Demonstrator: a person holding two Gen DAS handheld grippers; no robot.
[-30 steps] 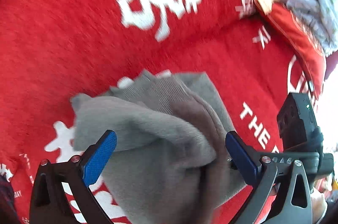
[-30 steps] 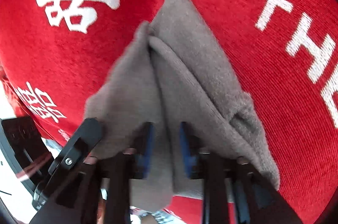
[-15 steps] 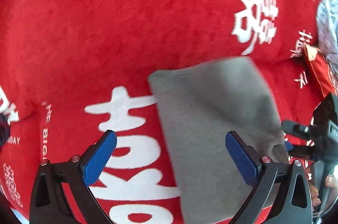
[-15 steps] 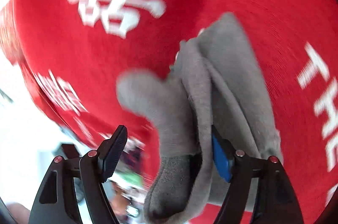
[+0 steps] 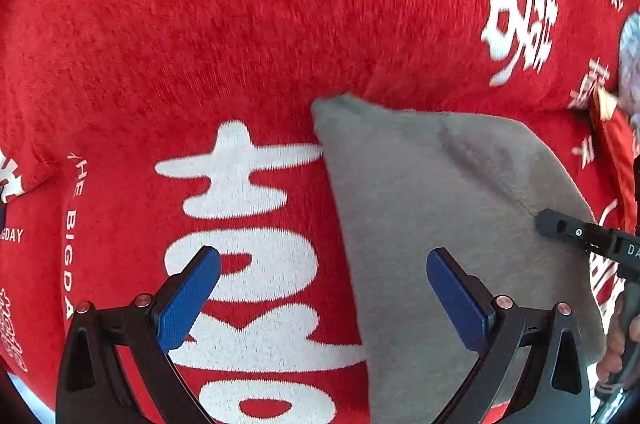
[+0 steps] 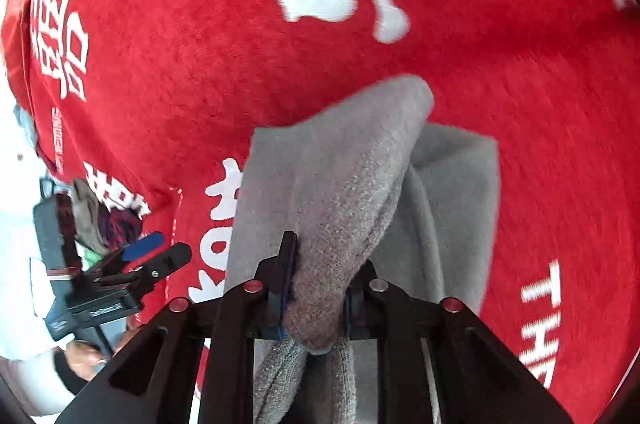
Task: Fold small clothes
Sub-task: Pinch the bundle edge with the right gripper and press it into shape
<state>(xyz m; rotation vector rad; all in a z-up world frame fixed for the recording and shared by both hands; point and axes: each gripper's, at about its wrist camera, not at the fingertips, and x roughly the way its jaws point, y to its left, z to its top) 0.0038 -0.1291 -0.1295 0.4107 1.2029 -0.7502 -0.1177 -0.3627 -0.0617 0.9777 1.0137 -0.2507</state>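
Left gripper [image 5: 322, 278]: jaws standing wide apart, gripping nothing, hovering over the left edge of the grey garment [image 5: 440, 224]. Right gripper [image 6: 316, 288]: jaws pinching tight on a raised fold of the grey garment, its blue pads pressing the knit from both sides. Grey garment: lying on the red blanket [image 5: 240, 23] with white characters, one fold lifting off the flat layer.

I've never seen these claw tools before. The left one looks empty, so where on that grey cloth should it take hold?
Probably the free far corner of the grey cloth, coming in low from the cloth's left edge. That corner lies flat and bare on the red blanket. The left gripper is open; the right gripper already pinches a bunched fold.
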